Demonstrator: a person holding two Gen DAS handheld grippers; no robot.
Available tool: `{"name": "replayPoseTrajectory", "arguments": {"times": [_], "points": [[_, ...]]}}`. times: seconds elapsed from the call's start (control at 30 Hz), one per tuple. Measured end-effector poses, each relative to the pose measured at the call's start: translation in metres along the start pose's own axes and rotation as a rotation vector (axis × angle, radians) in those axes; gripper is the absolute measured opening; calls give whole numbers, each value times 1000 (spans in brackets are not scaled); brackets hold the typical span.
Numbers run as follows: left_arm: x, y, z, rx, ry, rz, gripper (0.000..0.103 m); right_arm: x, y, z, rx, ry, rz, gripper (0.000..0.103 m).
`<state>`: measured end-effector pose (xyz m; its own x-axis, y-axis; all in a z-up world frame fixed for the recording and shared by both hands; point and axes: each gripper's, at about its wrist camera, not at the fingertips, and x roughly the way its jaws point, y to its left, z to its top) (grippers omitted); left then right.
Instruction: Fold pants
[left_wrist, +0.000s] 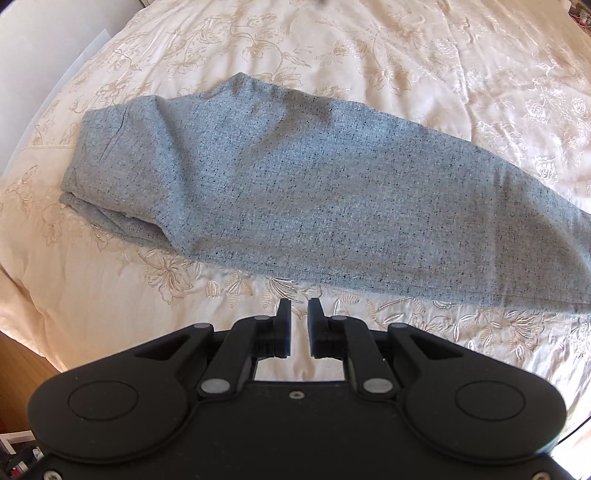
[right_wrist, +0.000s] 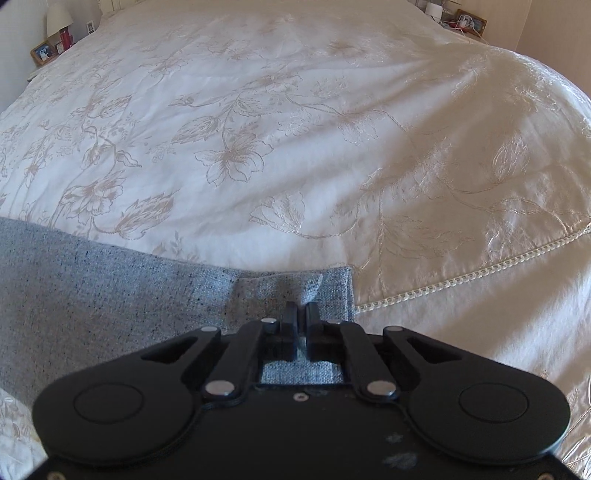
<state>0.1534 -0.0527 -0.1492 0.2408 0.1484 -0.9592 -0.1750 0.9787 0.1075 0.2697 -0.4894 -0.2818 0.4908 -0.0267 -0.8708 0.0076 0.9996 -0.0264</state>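
Observation:
Grey speckled pants (left_wrist: 258, 177) lie folded lengthwise across a cream embroidered bedspread (left_wrist: 406, 55), waist end at the left and legs running off to the right. My left gripper (left_wrist: 299, 310) hovers over bare bedspread just in front of the pants' near edge. Its jaws stand a narrow gap apart with nothing between them. In the right wrist view the leg end of the pants (right_wrist: 110, 280) reaches in from the left. My right gripper (right_wrist: 301, 310) is shut on a raised pinch of cloth at the hem.
The bedspread (right_wrist: 295, 129) stretches far beyond the pants, with a lace trim (right_wrist: 480, 269) at the right. A bedside table with a lamp (right_wrist: 57, 18) and a photo frame (right_wrist: 42, 51) stands at the far left. Wooden floor (left_wrist: 22, 362) shows past the bed's left edge.

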Motion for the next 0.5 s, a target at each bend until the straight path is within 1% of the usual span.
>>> {"name": "replayPoseTrajectory", "arguments": {"times": [0.07, 0.13, 0.17, 0.2, 0.27, 0.37, 0.5], "points": [[-2, -2, 1, 7, -8, 2, 18, -8, 11, -2, -47, -27, -58, 4], [-3, -4, 3, 12, -17, 5, 18, -18, 19, -5, -107, -66, -142, 2], [-4, -4, 3, 11, -24, 5, 18, -21, 20, -6, -120, -79, -171, 1], [-4, -4, 4, 11, -30, 3, 18, -20, 19, -8, -116, -73, -192, 1], [-2, -3, 5, 16, -36, -1, 18, -9, 14, -11, -77, -37, -197, 0], [1, -2, 7, 41, -43, 10, 19, 5, 16, -15, -77, -9, -221, 1], [8, 11, 17, 56, -66, 20, 19, 5, 13, -12, -15, -14, -225, 2]]}}
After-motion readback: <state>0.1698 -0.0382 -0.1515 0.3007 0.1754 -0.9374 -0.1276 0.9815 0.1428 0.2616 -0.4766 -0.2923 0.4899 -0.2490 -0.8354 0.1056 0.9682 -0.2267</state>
